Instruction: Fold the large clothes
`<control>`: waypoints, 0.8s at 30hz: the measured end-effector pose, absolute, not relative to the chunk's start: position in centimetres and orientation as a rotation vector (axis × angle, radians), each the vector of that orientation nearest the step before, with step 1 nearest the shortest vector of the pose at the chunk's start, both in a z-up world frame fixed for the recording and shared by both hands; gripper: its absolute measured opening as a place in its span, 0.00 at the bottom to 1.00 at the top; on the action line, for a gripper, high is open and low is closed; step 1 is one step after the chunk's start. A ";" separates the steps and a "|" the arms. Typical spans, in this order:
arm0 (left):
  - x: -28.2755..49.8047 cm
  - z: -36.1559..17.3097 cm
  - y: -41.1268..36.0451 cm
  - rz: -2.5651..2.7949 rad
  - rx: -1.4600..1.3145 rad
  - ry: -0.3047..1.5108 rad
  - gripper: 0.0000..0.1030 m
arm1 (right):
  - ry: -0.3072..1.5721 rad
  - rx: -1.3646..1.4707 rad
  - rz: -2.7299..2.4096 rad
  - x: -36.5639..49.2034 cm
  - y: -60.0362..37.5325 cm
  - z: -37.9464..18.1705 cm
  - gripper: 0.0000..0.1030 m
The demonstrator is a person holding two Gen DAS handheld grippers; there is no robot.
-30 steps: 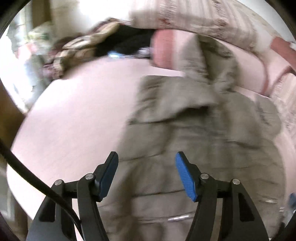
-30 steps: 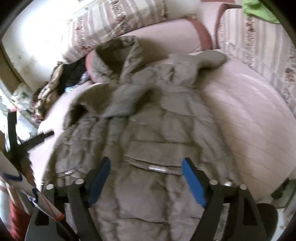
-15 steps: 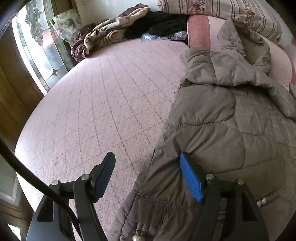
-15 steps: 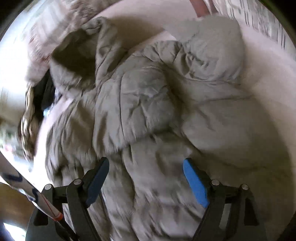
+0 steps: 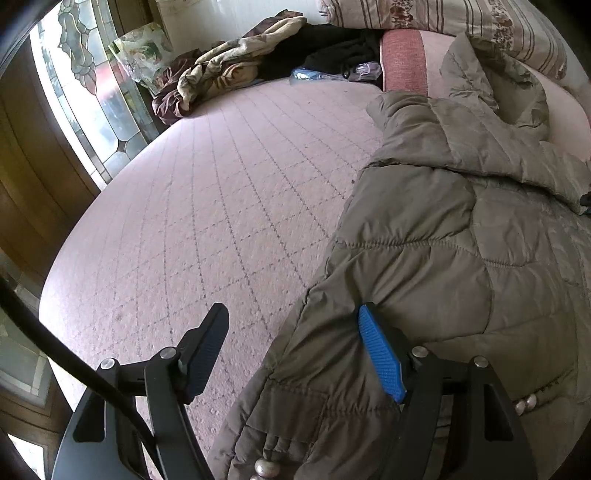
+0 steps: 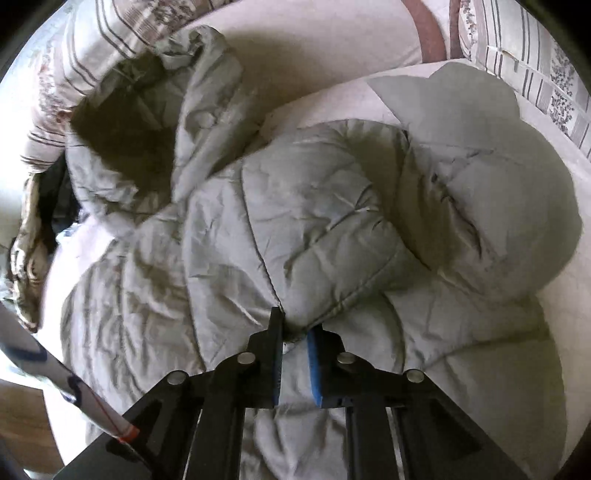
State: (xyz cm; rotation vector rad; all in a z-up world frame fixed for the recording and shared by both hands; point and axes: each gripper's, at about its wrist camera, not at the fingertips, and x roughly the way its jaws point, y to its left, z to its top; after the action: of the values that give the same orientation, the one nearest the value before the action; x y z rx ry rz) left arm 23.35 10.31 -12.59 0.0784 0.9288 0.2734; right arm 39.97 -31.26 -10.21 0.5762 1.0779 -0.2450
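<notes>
Olive-grey quilted coat lay spread on the pink quilted bed, hood toward the striped pillows at the head. One sleeve was folded across the chest; the other bulged out toward the bed's edge in the right wrist view.

Left gripper: fingers spread wide, angled down over the coat's side edge. The blue-padded finger rested against the fabric; the black one stood over bare bed cover. Nothing pinched.

Right gripper: fingers had just been closing and stood nearly together, pinching a fold of fabric at the cuff end of the folded sleeve.

Round metal snaps showed near the coat's lower part in the left wrist view. A heap of other clothes sat at the far corner of the bed, beside a stained-glass pane.

No brand, label or legible writing could be made out on the coat or elsewhere.
</notes>
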 end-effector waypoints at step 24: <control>15.9 -4.6 4.7 0.039 -0.072 0.808 0.71 | 0.844 0.265 -0.450 26.1 -39.3 2.4 0.66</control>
State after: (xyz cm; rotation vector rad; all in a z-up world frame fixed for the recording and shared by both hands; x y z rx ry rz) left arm 15.95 4.74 -4.56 -0.0719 0.8078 0.0386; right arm 26.09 -39.30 2.38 0.2651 0.8436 -0.4500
